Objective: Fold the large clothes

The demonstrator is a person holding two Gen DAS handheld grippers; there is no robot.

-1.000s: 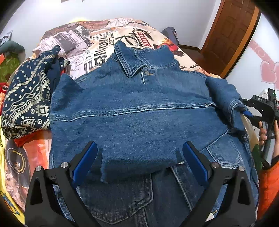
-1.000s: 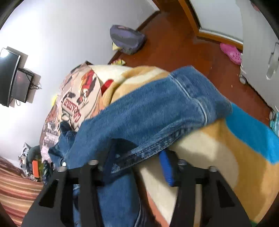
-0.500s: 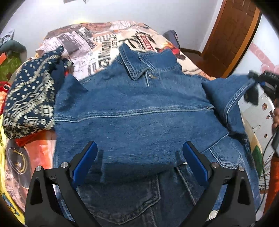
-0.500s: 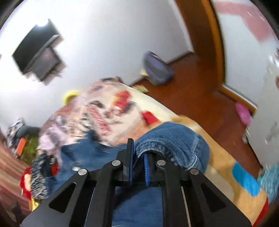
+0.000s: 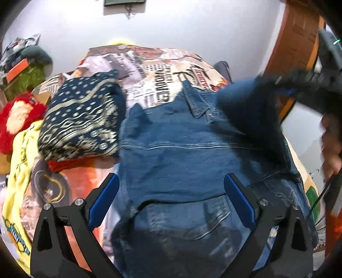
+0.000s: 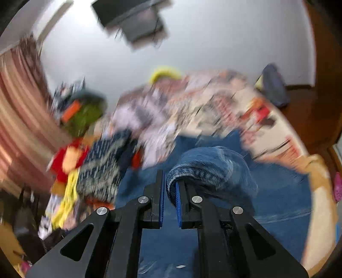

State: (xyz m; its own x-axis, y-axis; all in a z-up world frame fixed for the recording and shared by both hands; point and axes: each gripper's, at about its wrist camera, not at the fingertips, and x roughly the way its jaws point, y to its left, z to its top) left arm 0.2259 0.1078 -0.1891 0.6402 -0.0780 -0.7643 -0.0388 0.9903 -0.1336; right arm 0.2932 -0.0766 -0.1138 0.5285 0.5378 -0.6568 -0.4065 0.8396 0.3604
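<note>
From the left wrist we see, going left to right, a red plush toy (image 5: pixel 15 119), a folded navy patterned cloth (image 5: pixel 83 119), and the denim jacket (image 5: pixel 181 162) spread flat on the printed bedspread (image 5: pixel 154 70), collar toward the far wall. Our left gripper (image 5: pixel 171 192) hangs released above the jacket's lower part, its blue pads wide apart and touching nothing. At the far right of this view the right gripper (image 5: pixel 286 89) lifts the jacket's sleeve (image 5: pixel 245 102) over the body, a hand (image 5: pixel 331 145) blurred behind it.

The right wrist view, heavily smeared, adds what the other lacks: a striped curtain (image 6: pixel 19 111) at left, a dark screen (image 6: pixel 132 19) on the wall, a bag (image 6: pixel 275 85) on the wooden floor. Here the right gripper (image 6: pixel 170 188) is clenched on the sleeve (image 6: pixel 205 169), denim bunched between and over its pads.

The bedspread carries lettering, but we cannot read it reliably.
</note>
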